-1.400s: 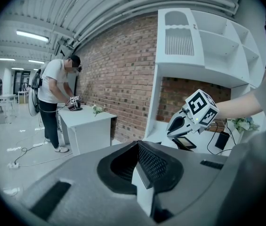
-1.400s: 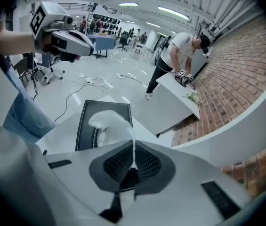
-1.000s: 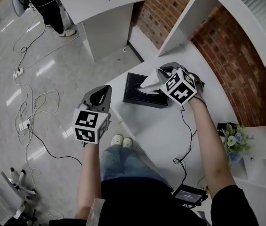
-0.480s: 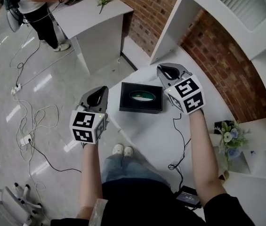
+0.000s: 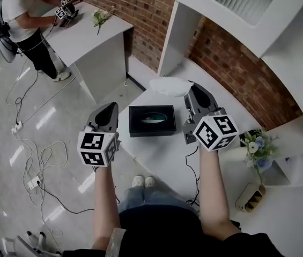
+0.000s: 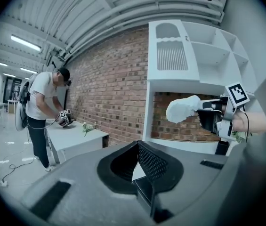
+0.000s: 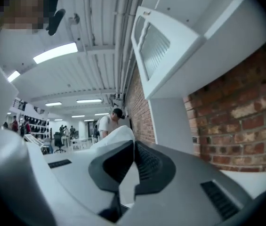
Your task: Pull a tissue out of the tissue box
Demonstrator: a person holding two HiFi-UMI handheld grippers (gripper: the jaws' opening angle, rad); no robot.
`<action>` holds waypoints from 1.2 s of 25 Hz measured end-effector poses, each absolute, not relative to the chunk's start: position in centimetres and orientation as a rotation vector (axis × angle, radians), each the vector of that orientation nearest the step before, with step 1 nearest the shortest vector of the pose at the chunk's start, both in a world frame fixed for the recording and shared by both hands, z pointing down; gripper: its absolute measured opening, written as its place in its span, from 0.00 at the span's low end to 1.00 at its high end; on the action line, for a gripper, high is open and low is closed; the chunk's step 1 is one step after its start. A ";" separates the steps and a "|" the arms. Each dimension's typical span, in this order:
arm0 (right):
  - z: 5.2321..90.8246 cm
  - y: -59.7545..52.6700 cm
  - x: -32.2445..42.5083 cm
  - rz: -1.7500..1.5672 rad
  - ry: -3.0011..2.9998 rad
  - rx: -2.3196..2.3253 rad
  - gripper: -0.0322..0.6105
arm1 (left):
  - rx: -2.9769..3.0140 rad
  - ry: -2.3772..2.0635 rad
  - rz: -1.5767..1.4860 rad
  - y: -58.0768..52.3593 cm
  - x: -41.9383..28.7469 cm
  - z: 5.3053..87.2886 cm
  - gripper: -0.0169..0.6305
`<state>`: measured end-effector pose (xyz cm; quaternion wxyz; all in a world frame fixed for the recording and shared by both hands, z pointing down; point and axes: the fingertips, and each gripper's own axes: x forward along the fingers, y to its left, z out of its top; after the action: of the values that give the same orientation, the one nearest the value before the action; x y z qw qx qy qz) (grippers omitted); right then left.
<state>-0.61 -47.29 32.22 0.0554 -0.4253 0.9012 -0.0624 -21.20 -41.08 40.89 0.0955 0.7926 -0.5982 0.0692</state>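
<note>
The black tissue box (image 5: pixel 150 120) lies on the white table (image 5: pixel 162 154), its oval opening facing up. My right gripper (image 5: pixel 193 88) is raised behind and to the right of the box, shut on a white tissue (image 5: pixel 170 85) that hangs free of it. In the right gripper view the tissue (image 7: pixel 114 138) bulges out to the left of the closed jaws (image 7: pixel 133 143). The left gripper view shows the tissue (image 6: pixel 183 108) held out level by the right gripper (image 6: pixel 213 113). My left gripper (image 5: pixel 108 108) hovers left of the box, shut and holding nothing (image 6: pixel 138 145).
A person (image 5: pixel 22 15) works at a white desk (image 5: pixel 87 33) at the far left, before a brick wall (image 5: pixel 140 4). White shelving (image 5: pixel 237 15) rises behind the table. A small flower pot (image 5: pixel 258 150) stands at the right. A black cable (image 5: pixel 194 170) crosses the table, more cables (image 5: pixel 33 143) lie on the floor.
The right gripper has risen from the box and rolled, taking the tissue up and clear of the opening. The left gripper has lifted a little.
</note>
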 end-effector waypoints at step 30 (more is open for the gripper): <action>38.7 -43.5 5.6 -0.348 2.594 -1.516 0.05 | 2.449 -1.723 0.202 -40.9 -17.3 39.0 0.04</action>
<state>5.56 -43.48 38.69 0.0585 -0.5002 0.8562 -0.1149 -17.32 -40.90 39.04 0.0704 0.8140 -0.5727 0.0670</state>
